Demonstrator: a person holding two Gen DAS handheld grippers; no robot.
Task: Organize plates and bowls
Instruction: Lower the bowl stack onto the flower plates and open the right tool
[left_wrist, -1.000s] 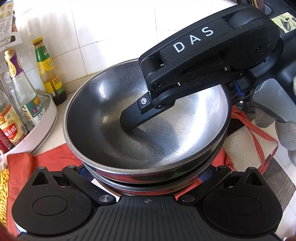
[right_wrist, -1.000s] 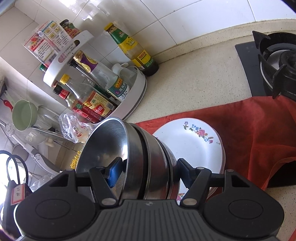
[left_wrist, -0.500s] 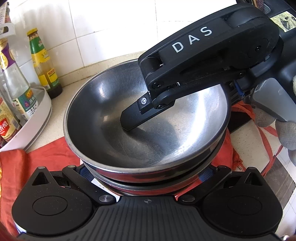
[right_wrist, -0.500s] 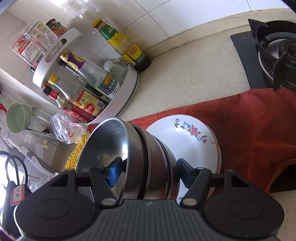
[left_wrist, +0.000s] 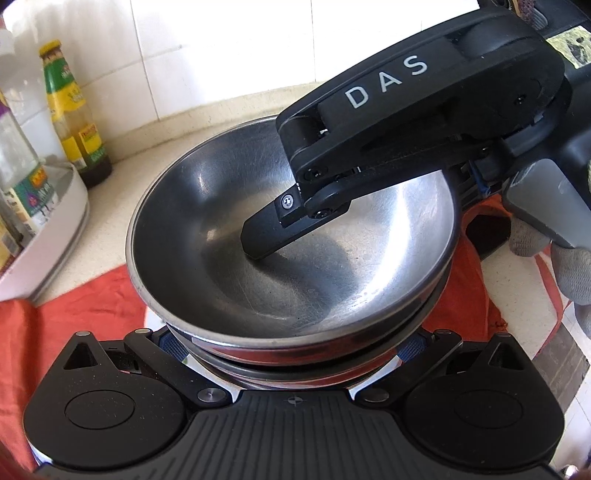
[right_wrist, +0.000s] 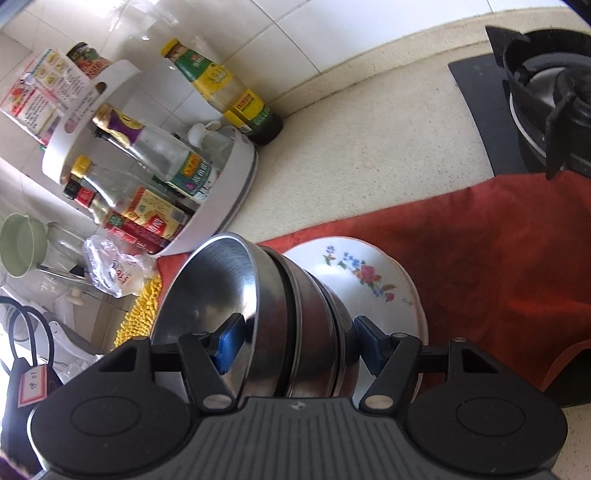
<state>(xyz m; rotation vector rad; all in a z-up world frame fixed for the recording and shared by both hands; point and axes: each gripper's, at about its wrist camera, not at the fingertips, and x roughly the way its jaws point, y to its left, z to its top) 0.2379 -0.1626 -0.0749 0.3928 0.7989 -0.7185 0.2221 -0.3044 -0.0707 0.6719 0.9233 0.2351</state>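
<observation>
A: We have the bowls (right_wrist: 295, 325), a nested steel stack, clamped in the right gripper (right_wrist: 299, 345). One blue pad (right_wrist: 229, 341) sits inside the top bowl, the other presses the outside of the bottom one, so its fingers are closed across the whole stack.

B: And our left gripper (left_wrist: 291, 350)? From the left wrist view we see the stack's lower bowls lying between its two fingers, the blue pads close at each side.

A: Close, yes, but we cannot tell whether those pads press the steel or only flank it.

B: Where is the stack?

A: Above the plate (right_wrist: 369, 280), a white one with flowers, which lies on the red cloth (right_wrist: 480, 258) on the counter (right_wrist: 369, 147). Whether the stack touches the plate we cannot tell.

B: Around us?

A: The white rack (right_wrist: 236, 184) of bottles stands left of the cloth, one green-labelled bottle (right_wrist: 229, 92) beside it at the wall, and the stove (right_wrist: 546, 96) is at far right.
</observation>
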